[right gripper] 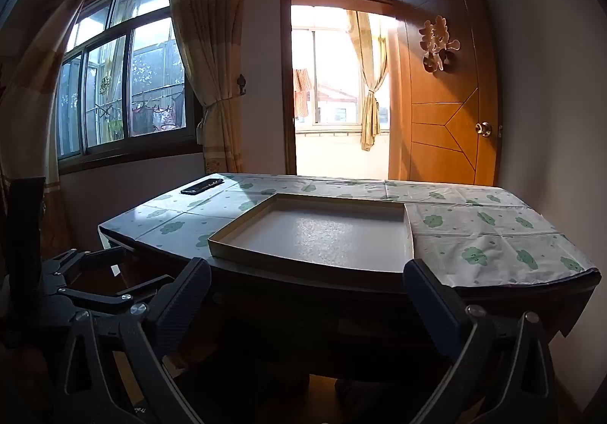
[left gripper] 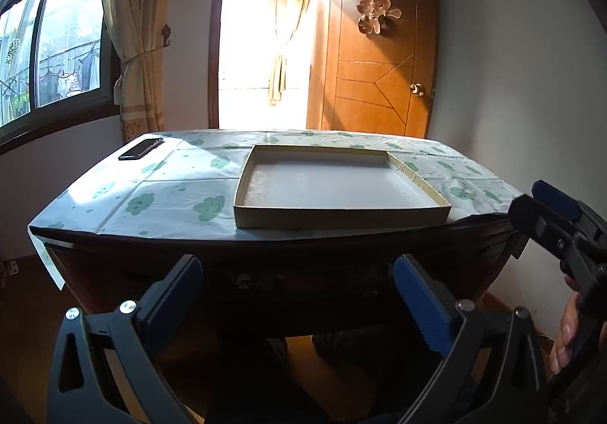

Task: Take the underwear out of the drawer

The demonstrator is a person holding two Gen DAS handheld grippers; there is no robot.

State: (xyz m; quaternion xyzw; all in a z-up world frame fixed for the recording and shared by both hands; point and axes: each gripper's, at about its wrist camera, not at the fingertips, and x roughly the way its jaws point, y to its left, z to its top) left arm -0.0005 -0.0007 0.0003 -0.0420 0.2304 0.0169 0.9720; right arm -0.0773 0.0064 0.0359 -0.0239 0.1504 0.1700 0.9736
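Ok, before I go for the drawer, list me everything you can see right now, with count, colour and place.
table: one, dark wood, in front of both grippers; no open drawer visible
tablecloth: one, pale with green cloud prints, covering the tabletop
shallow box: one, cream walls, white inside, empty, at the near edge of the table
phone: one, black, flat on the far left corner of the table
door: one, orange-brown wood, swung open behind the table
curtains: yellowish, tied back beside the window
underwear: none visible
left gripper: black with blue pads, jaws wide open, empty, low before the table front
right gripper: same, jaws wide open, empty
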